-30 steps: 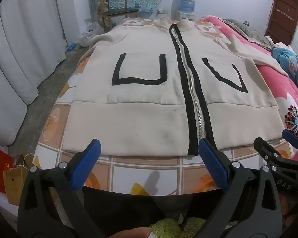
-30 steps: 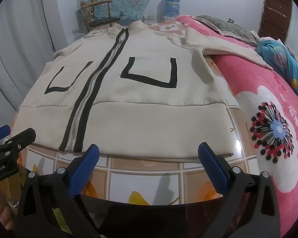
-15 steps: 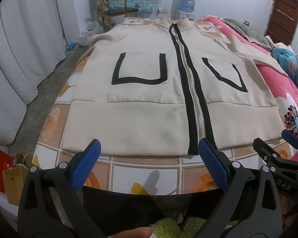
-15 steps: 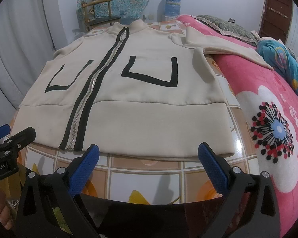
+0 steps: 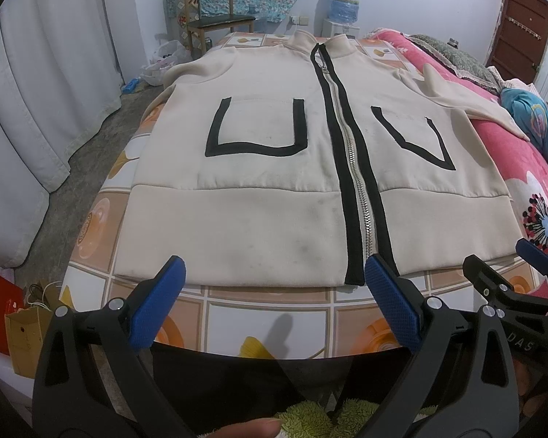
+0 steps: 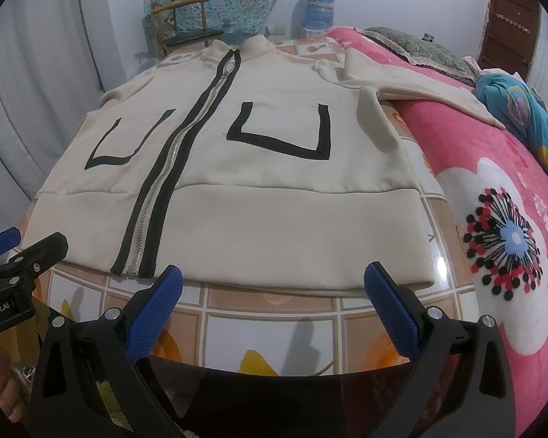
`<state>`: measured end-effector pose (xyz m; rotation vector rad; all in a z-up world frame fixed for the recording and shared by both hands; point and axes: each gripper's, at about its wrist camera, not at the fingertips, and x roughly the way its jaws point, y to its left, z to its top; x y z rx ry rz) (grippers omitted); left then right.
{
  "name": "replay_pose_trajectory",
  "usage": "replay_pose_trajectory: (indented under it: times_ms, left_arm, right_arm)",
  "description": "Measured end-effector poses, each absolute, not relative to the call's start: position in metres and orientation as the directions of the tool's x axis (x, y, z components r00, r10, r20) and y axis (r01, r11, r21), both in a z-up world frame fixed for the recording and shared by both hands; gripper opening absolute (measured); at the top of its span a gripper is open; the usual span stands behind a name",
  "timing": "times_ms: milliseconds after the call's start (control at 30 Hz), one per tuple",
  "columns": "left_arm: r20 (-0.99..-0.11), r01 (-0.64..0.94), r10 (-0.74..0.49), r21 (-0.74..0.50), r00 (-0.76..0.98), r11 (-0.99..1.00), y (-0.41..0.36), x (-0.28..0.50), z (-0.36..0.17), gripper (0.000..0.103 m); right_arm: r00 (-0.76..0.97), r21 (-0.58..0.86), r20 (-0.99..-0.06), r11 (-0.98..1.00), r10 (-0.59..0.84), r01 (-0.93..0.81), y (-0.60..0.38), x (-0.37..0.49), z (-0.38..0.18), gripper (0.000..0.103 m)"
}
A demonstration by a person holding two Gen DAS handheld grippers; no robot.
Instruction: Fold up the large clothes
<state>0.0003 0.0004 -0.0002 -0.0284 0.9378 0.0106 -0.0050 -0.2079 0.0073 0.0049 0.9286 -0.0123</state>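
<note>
Cream jacket (image 5: 259,197) flat on bed (image 5: 274,314); both claws spread, empty.
Left claw (image 5: 274,284) and right claw (image 6: 274,284) may pinch only the top hem layer, skewing the fold.

Even, soft light (fisheye-warped, dark corners), sharp.

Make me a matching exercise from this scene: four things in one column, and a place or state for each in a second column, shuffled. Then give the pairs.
Things:
1. cream jacket
2. jacket's right sleeve
3. wooden chair
4. water bottle

Places or states:
A. stretched out across the pink blanket
B. against the back wall, on a white stand
C. zipped shut, front up, flat on the bed
D. beyond the collar, below the patterned cloth on the wall

Pairs: 1-C, 2-A, 3-D, 4-B
</note>
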Motion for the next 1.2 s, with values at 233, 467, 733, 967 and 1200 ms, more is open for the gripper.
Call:
replay_pose_trajectory:
  times_ms: [233,467,733,967,1200]
  left_arm:
    - [-0.806,-0.021,-0.004,-0.021,0.592,1.000,0.000,0.000,0.000,0.095]
    - [-0.806,-0.021,-0.005,-0.022,0.592,1.000,0.000,0.000,0.000,0.095]
    - [-0.805,-0.021,-0.004,-0.020,0.594,1.000,0.000,0.000,0.000,0.095]
    - [-0.804,-0.021,-0.003,-0.020,0.595,1.000,-0.006,-0.001,-0.002,0.095]
    - [-0.803,-0.021,-0.003,-0.020,0.596,1.000,-0.008,0.000,0.005,0.095]
  right_arm:
    - [0.602,-0.006,-0.799,1.000,-0.014,0.014,-0.207,-0.004,0.009,0.097]
    - [0.605,-0.011,-0.796,1.000,-0.018,0.016,-0.208,-0.005,0.010,0.097]
    - [0.598,-0.005,-0.802,1.000,-0.016,0.019,-0.209,-0.004,0.010,0.097]
    - [0.602,-0.015,-0.798,0.999,-0.029,0.028,-0.210,-0.004,0.011,0.097]
    - [0.606,-0.019,-0.795,0.999,-0.032,0.027,-0.210,-0.004,0.013,0.097]
